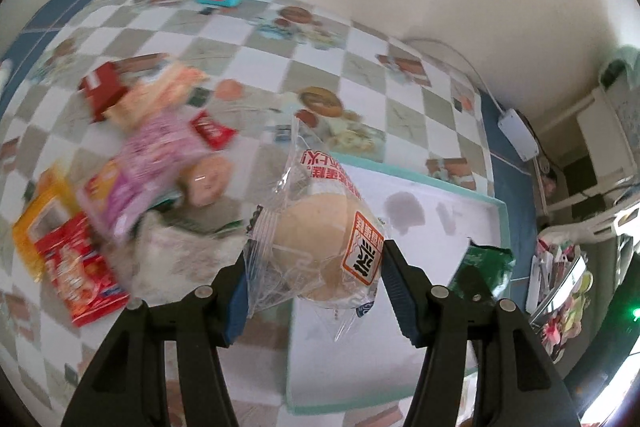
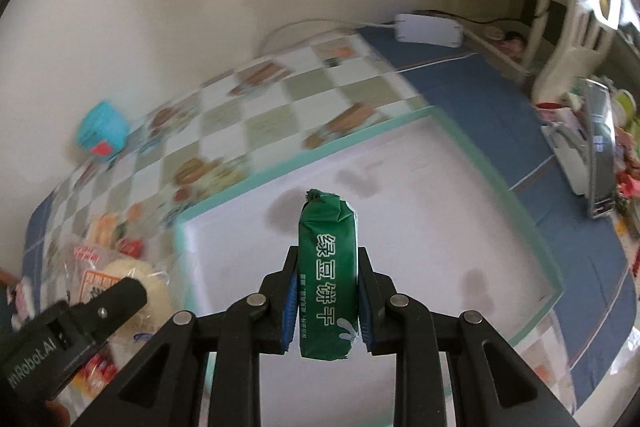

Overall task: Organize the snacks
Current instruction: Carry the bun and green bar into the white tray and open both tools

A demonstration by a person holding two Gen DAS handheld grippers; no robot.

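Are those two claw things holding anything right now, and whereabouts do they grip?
Yes. The left gripper pinches a clear-wrapped bun across its round middle. The right gripper clamps a green biscuit pack by its flat sides, near the lower half.

The right tongs [image 2: 326,291] grip a green biscuit packet [image 2: 326,279] upright between their blue pads [image 2: 291,311] — its white lettering faces the camera. Below it lies a white tray [image 2: 440,227] with a teal rim on the checked desk [image 2: 272,107]. At lower left the left tongs [image 2: 120,301] carry a clear-wrapped bun [image 2: 132,279] (blurred). A teal box [image 2: 102,131] sits by the wall.
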